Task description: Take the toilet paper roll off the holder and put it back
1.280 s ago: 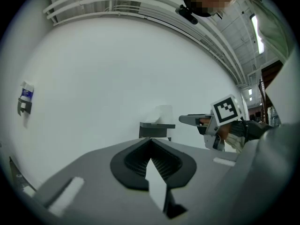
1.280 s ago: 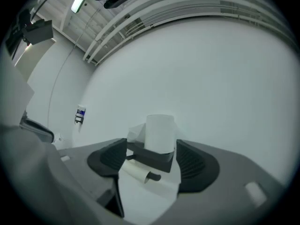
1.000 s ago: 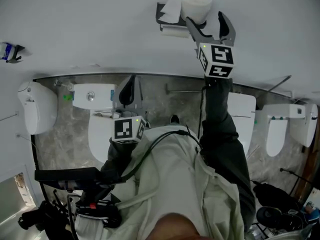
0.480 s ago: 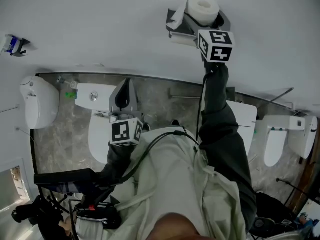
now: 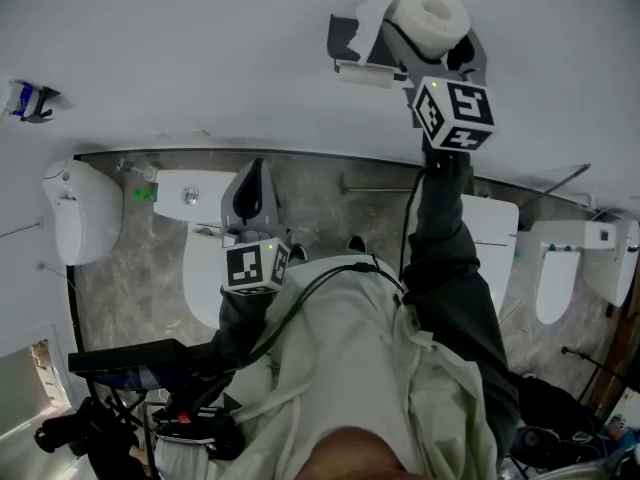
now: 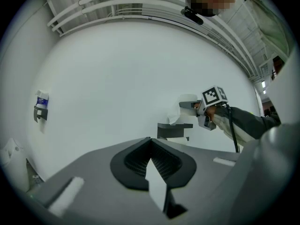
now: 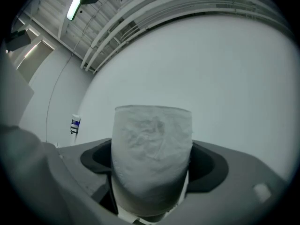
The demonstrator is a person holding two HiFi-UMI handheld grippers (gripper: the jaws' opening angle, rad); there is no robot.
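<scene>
The white toilet paper roll (image 5: 432,13) hangs in the air just right of the dark wall holder (image 5: 352,46), clear of it. My right gripper (image 5: 432,36) is shut on the roll, one jaw on each side. The right gripper view has the roll (image 7: 152,153) upright between the jaws and filling the gap. A loose white sheet trails by the holder. My left gripper (image 5: 250,186) is held low near the person's body, shut and empty. From the left gripper view I see the holder (image 6: 174,130) and the right gripper's marker cube (image 6: 214,96) far off on the white wall.
A white wall fills the upper part of the head view. Below it stand a toilet (image 5: 205,263), a urinal (image 5: 75,213) at left and more fixtures (image 5: 560,268) at right. A small blue-and-white item (image 5: 25,98) is fixed to the wall at far left. Black gear (image 5: 140,408) sits at bottom left.
My right gripper has carried the roll to the right, off and away from the holder. The left gripper has barely moved.
</scene>
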